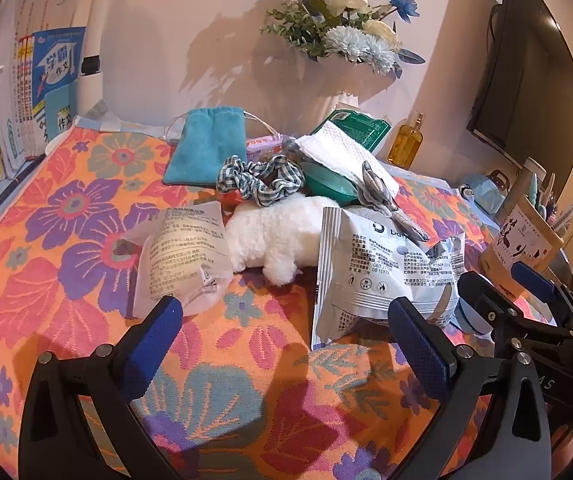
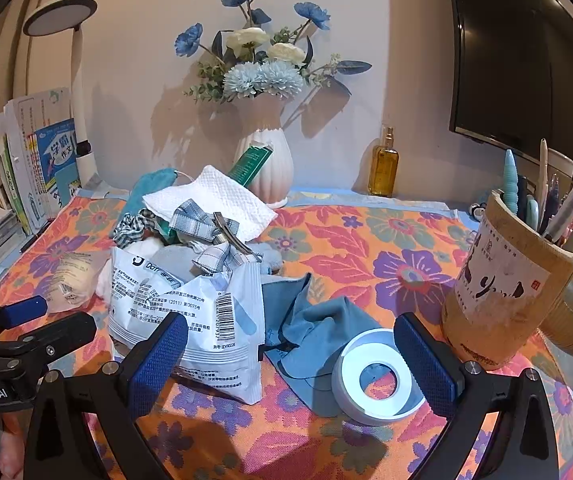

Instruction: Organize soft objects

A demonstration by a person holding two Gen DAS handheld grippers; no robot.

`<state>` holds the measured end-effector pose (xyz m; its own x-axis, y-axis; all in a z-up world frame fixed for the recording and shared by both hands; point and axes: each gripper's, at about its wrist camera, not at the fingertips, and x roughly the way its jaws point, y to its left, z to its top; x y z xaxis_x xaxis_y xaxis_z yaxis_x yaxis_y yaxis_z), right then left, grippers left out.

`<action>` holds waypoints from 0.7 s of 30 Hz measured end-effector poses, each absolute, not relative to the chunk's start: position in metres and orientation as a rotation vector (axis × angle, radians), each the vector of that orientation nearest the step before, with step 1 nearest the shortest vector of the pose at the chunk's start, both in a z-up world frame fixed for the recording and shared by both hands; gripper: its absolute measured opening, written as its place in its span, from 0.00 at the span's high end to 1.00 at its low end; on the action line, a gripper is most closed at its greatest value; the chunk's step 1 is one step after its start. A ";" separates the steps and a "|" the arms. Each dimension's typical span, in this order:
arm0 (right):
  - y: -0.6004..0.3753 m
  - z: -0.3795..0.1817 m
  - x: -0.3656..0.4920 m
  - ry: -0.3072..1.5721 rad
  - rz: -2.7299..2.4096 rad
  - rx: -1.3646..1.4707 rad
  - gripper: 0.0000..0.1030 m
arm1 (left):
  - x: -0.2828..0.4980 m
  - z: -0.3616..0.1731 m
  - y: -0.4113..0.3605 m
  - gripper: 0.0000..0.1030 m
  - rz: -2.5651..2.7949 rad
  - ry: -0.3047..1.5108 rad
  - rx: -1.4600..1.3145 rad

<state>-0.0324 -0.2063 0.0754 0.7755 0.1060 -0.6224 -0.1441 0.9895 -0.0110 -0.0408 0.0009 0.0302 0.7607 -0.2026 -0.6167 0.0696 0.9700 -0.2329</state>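
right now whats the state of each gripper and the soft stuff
left gripper: open, empty
right gripper: open, empty
scrunchie: atop the pile
plush: lying under the scrunchie
pouch: flat, closed
blue cloth: crumpled
tape: lying on the cloth

We read "学霸 作文" on the blue book cover [image 1: 56,66] standing at the left, and "作文" again on the teal booklet [image 1: 61,114] leaning before it. The white wipes packet [image 2: 190,312] carries "Dott" beside a logo, "(2011)", "D073", and a barcode ending "207937"; from the left wrist view we make out "GB/T 27728" and "GB 15979" on it. The left tool's [image 2: 26,320] black body bears "GenRobot.AI", its first letter cut off.
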 end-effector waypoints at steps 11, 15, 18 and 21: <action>-0.207 0.075 -0.032 0.681 0.139 -0.056 0.00 | -0.039 0.029 0.001 0.01 -0.149 0.704 -0.215; -0.207 0.075 -0.032 0.683 0.137 -0.056 0.00 | -0.038 0.028 0.002 0.01 -0.150 0.707 -0.222; -0.207 0.075 -0.032 0.683 0.138 -0.052 0.00 | -0.038 0.028 0.002 0.01 -0.150 0.709 -0.224; -0.208 0.075 -0.031 0.685 0.139 -0.044 0.00 | -0.038 0.028 0.002 0.01 -0.150 0.710 -0.224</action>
